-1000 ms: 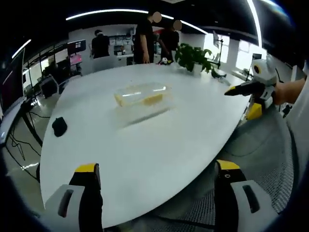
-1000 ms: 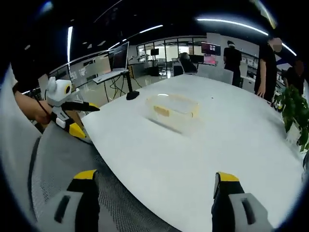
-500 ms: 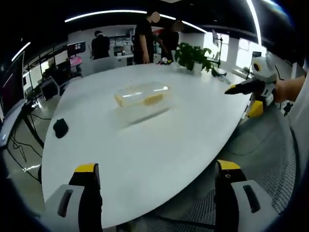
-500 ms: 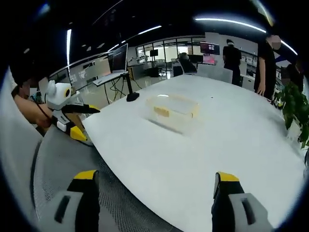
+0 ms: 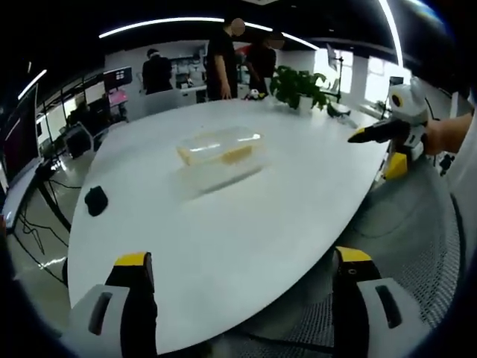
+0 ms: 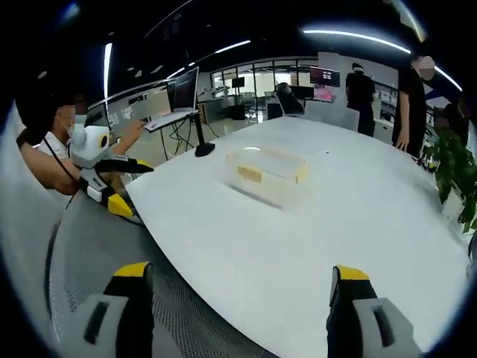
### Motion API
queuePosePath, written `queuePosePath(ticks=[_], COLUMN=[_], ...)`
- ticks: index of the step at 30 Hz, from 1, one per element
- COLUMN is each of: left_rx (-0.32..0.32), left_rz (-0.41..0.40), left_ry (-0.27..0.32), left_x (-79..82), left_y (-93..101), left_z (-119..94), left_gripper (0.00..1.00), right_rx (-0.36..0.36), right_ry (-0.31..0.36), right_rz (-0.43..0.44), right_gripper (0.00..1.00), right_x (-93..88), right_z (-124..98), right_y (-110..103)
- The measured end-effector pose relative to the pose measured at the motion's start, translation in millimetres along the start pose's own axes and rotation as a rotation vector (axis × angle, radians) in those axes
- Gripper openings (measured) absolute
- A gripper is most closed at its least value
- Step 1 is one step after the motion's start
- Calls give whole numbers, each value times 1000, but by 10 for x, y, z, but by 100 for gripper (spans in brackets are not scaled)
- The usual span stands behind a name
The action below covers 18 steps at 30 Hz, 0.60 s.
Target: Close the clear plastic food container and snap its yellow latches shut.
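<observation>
Clear plastic food container [image 5: 221,149] sits on the white table [image 5: 223,224], toward the far half of the top, at about 12 o'clock from the left gripper [image 5: 237,298]. Yellow latches [image 5: 237,154] show on its near side wall; whether they are snapped cannot be told. Left gripper: jaws spread wide, holding nothing, poised over the near table edge, well apart from the container.

Right gripper view: right gripper [image 6: 238,302] jaws likewise wide and unloaded, over the table edge; container [image 6: 267,171] at about 12 o'clock, well apart. Left gripper [image 6: 100,168] appears at 9 o'clock, held in a hand off the table edge.

Left gripper view: right gripper [image 5: 391,134] at 3 o'clock by the table edge. Black object [image 5: 95,200] on the table at 9 o'clock. Potted plant [image 5: 298,88] at the far edge; people [image 5: 223,60] standing behind the table.
</observation>
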<state>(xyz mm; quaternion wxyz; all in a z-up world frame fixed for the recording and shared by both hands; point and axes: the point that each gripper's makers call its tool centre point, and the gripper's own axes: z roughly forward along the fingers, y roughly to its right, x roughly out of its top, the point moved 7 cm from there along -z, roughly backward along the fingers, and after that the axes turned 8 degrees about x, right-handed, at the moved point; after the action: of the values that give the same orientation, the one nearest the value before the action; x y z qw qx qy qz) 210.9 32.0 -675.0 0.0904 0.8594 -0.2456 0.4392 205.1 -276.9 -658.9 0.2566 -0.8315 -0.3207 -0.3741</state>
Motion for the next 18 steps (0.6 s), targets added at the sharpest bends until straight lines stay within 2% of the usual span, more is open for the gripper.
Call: queuePosePath(ticks=[15, 18], left_rx=[-3, 0], left_rz=[0, -1], left_ry=[4, 4], left_x=[3, 3], left_y=[-5, -5], left_z=[5, 5], left_gripper=[97, 97], right_rx=[6, 13], right_ry=[8, -9], right_rz=[14, 0], right_gripper=[99, 99], right_x=[7, -8], right_z=[-1, 18], right_y=[2, -12])
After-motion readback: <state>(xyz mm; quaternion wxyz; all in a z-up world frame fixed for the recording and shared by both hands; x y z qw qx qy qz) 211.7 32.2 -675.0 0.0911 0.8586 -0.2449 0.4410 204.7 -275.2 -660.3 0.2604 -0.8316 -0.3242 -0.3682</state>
